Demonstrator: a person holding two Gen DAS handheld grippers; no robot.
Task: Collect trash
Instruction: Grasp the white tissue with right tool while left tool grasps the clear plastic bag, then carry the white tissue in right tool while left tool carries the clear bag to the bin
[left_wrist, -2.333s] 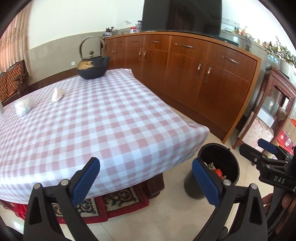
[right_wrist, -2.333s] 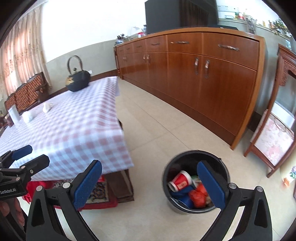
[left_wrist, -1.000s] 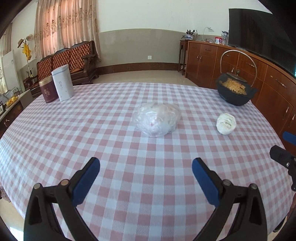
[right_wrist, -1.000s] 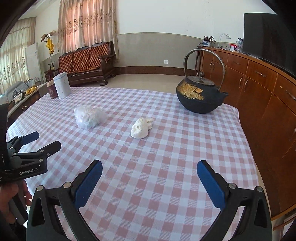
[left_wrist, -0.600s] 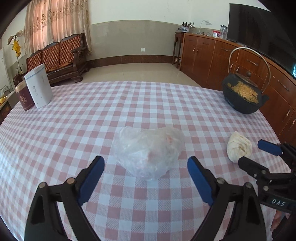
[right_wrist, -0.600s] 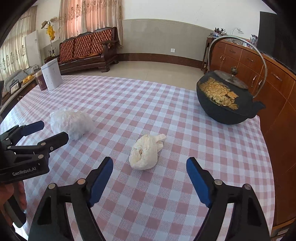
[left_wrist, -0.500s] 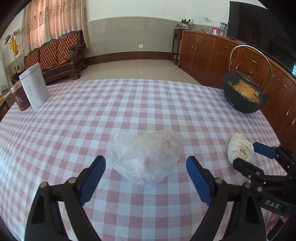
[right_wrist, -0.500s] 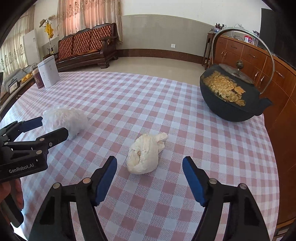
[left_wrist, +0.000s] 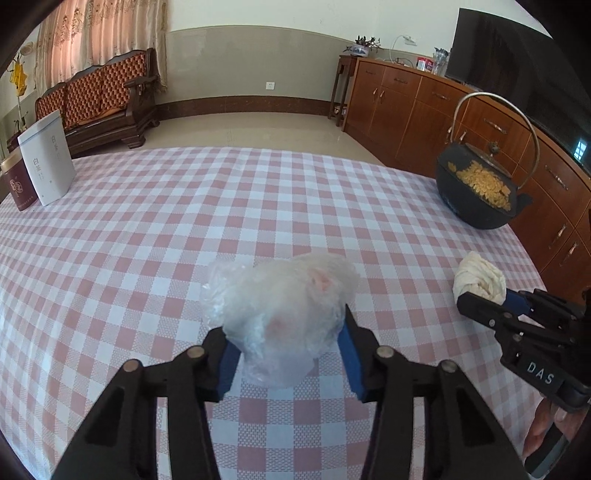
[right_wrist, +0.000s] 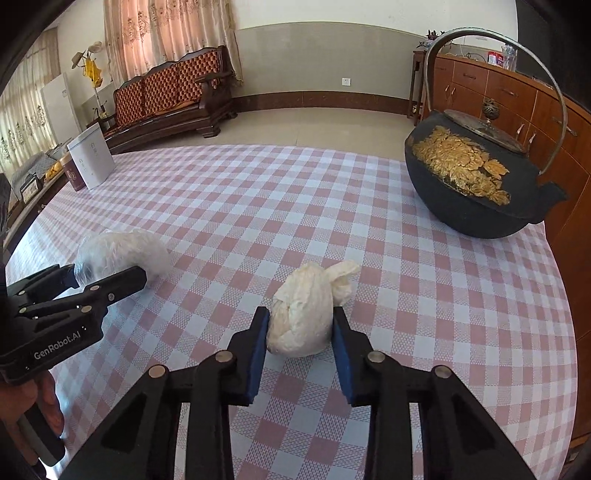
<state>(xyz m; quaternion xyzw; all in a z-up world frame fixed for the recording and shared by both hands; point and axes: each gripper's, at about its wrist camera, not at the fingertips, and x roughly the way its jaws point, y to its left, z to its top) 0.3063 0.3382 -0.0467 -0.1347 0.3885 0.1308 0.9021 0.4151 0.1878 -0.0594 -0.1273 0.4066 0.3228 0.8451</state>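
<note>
- Now, left wrist view: the left gripper (left_wrist: 288, 354) has its blue pads pressed into both sides of the clear bag (left_wrist: 282, 308), which sits on the checked table (left_wrist: 147, 236) near the middle. Its jaws have just been closing and stand partly closed on the bag.
- At the right edge, the right gripper (left_wrist: 491, 301) holds the paper wad (left_wrist: 480, 278); the kettle (left_wrist: 476, 192) stands far right, two tins (left_wrist: 46, 162) far left.
- Right wrist view: the right gripper (right_wrist: 300, 332) brackets the paper wad (right_wrist: 306, 312), pads touching both flanks. Its jaws too have just been closing and are about a quarter open, on the wad.
- At the left, the left gripper (right_wrist: 107, 275) grips the clear bag (right_wrist: 122, 251); the kettle (right_wrist: 472, 181) is far right.
- Doing it well: both items look soft, so I would squeeze until they stop yielding, then lift straight up, clear of the cloth, before swinging towards a bin.
- Against half a second ago: both pairs of jaws then stood wide with the items loose between them; now they pinch. The bag is visibly bunched narrower.
</note>
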